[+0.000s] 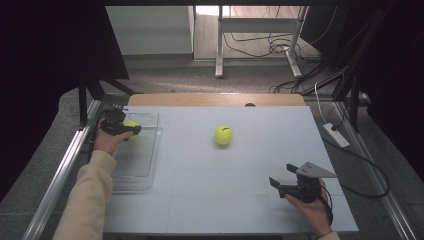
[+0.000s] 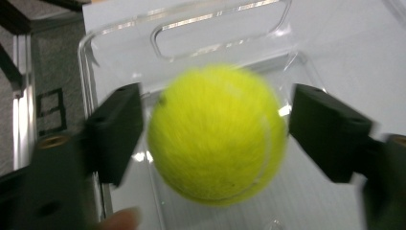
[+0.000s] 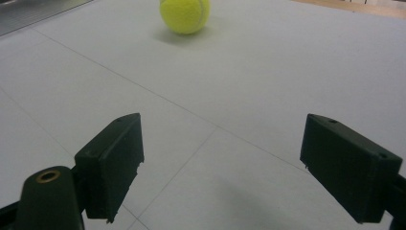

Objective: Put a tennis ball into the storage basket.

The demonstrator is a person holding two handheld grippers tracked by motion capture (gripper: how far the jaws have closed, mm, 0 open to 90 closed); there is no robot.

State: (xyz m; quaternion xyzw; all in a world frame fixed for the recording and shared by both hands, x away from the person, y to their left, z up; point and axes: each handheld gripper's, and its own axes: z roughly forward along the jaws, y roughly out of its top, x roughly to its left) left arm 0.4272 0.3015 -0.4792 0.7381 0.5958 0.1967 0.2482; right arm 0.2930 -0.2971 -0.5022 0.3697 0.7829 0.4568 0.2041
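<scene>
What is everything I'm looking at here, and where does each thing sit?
tennis ball in tray: one, yellow-green, between the left gripper's jaws over the clear tray; gaps show on both sides, so the pads are not pressing it.
tennis ball on table: one, yellow-green, near the table's middle.
clear tray: one, transparent plastic, left side of the table.
table: one, pale grey top.
cables: several, dark, on the floor beyond the table.
left gripper: one, black, over the tray, jaws apart.
right gripper: one, black, near right of the table, jaws open, nothing between them.
</scene>
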